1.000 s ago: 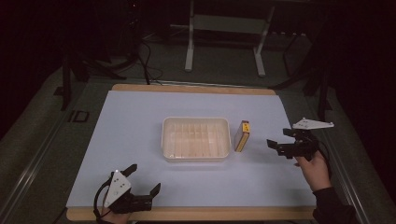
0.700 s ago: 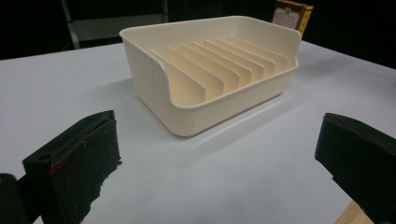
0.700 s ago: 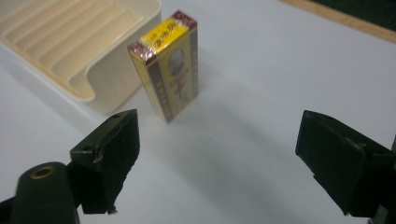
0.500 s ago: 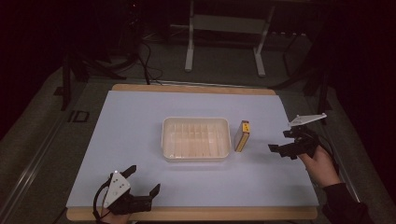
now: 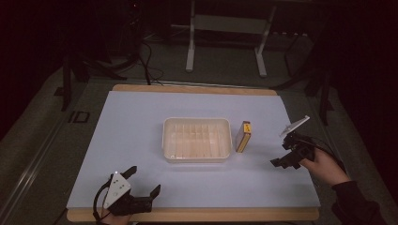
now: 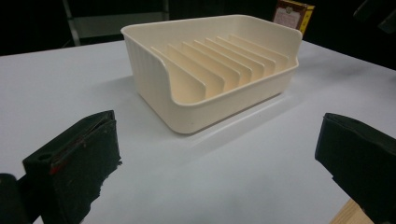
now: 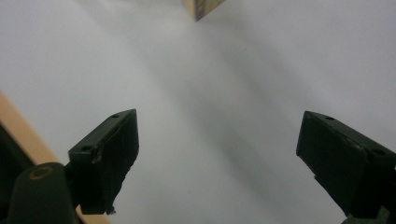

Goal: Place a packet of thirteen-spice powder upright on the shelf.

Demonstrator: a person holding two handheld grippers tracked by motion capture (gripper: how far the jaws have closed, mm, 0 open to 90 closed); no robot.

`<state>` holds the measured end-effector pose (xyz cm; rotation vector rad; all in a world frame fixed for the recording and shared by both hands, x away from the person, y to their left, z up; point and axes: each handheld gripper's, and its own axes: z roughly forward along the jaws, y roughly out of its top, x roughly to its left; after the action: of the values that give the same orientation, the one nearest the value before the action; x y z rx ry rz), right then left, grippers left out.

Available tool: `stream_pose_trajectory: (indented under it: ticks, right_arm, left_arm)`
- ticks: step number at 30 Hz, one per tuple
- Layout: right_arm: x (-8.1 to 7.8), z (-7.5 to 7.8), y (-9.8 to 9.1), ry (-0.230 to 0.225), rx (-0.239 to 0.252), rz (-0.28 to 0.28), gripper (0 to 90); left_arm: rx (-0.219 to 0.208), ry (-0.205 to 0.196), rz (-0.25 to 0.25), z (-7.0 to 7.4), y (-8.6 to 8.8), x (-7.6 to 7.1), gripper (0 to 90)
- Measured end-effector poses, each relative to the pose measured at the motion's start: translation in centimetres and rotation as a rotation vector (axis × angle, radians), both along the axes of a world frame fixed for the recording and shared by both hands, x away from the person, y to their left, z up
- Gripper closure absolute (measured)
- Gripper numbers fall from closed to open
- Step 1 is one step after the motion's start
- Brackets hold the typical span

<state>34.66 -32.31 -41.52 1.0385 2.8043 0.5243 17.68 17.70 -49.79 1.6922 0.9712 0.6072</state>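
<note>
On the pale worktop [image 5: 141,126] a cream tray [image 5: 197,139] sits at the middle, and a small box [image 5: 243,136] stands upright just beside its right end, apart from it.

The right gripper [image 5: 281,161] is held off the worktop near the right edge, well apart from the box, pointing toward the middle. Its jaws stand wide and have just been opening, with nothing between them. The left gripper [image 5: 143,180] rests at the near left edge, jaws also spread wide and empty, aimed at the tray from some way off.

From above, the tray's inside reads only as faint ribs. The left gripper view shows them plainly: the tray [image 6: 210,70] has a row of upright dividers across it, a scooped low wall on the near side and a higher wall at the back. Beyond the far wall the top of the box [image 6: 292,14] shows, dark brown with a gold border and a pale panel; its print is too small to read. The far edge of the left gripper [image 6: 217,158] view also catches a dark bit of the other gripper at top right.

In the right gripper [image 7: 217,158] view, bare worktop lies between the jaws, with a wooden strip at lower left and just a corner of the box [image 7: 203,7] at the top, yellowish with dark marks, blurred beyond reading. In the high view the box face is yellow with a small red mark, also illegible.
</note>
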Motion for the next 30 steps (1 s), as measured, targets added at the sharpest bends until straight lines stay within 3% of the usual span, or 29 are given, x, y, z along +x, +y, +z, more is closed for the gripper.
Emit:
stream_pose_trajectory:
  ticks: [3, 4, 10, 15, 17, 22, 30]
  right_arm:
    - [0.0, 0.0, 0.1, 0.022, -0.006, 0.022, 12.4]
    - [0.1, 0.0, 0.2, 0.055, -0.014, 0.054, 12.0]
    - [0.4, -0.3, 0.5, 0.138, -0.081, 0.136, 13.2]
    - [0.5, -0.8, 0.7, 0.193, -0.098, 0.201, 14.1]
    - [0.2, -1.3, 1.0, 0.236, -0.136, 0.265, 14.5]
    - [-0.5, -1.7, 1.6, 0.265, -0.197, 0.363, 14.9]
    - [-1.2, -1.3, 2.4, 0.258, -0.202, 0.456, 14.1]
  left_arm:
    - [-0.001, 0.0, -0.001, 0.0, 0.0, 0.0, 0.0]
    - [0.0, 0.001, -0.003, 0.0, 0.0, 0.0, 0.0]
    - [-0.001, 0.003, -0.004, 0.0, 0.0, 0.0, 0.0]
    - [0.0, 0.003, -0.005, 0.0, 0.0, 0.0, 0.0]
    - [-0.001, 0.003, -0.008, 0.0, 0.0, 0.0, 0.0]
    - [0.001, 0.005, -0.01, 0.0, 0.0, 0.1, 0.0]
    - [0.002, 0.006, -0.014, -0.1, 0.0, 0.1, 0.0]
